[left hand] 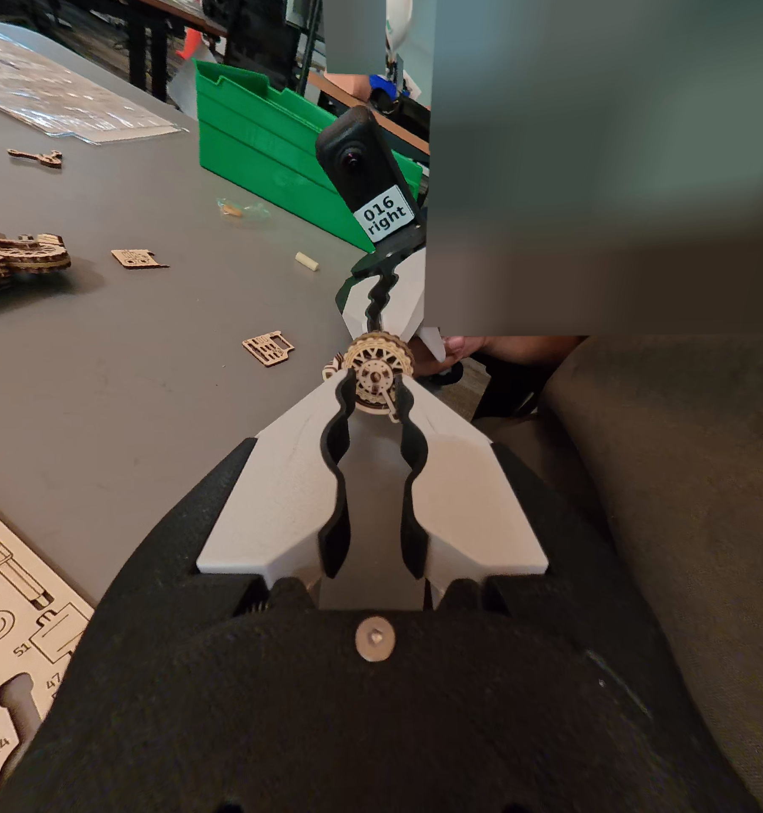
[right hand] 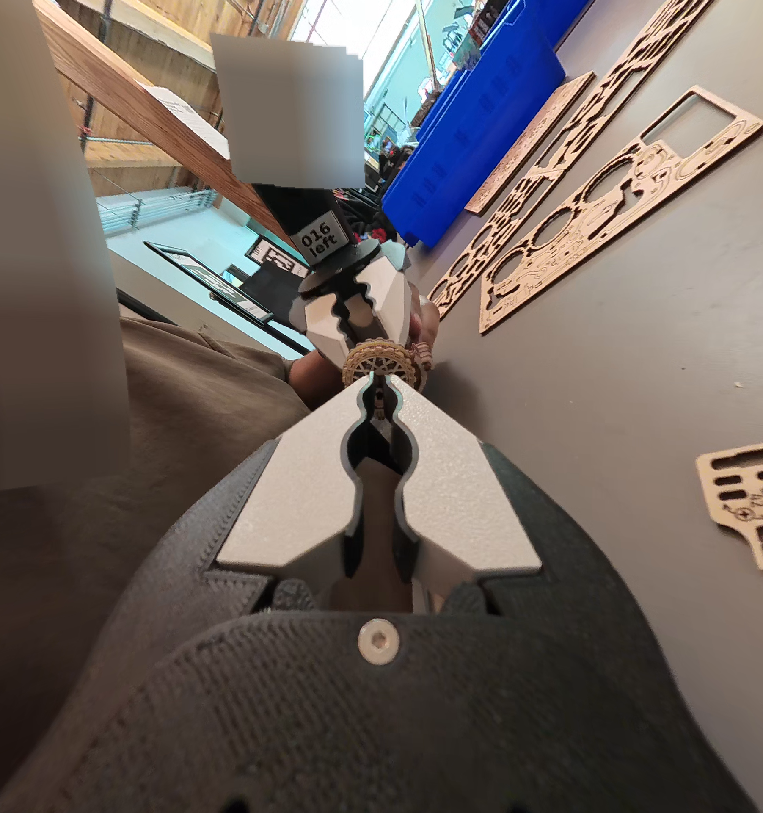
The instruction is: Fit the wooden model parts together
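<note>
Tools tip to tip, left tool [left hand: 374,382] and right tool [right hand: 379,382] both gripping wheel assembly [left hand: 378,371]

You have a pale, laser-cut wooden spoked wheel assembly [left hand: 378,371] held in the air at the table's edge, its toothed rim upright and a small crank arm hanging from its hub. Loose on the grey table [left hand: 151,396] lie a stacked wooden gear sub-assembly [left hand: 19,259], two small slotted wooden plates [left hand: 268,348] [left hand: 137,258], a little wrench-shaped wooden piece [left hand: 36,157] and emptied wooden part sheets [right hand: 590,211].
</note>
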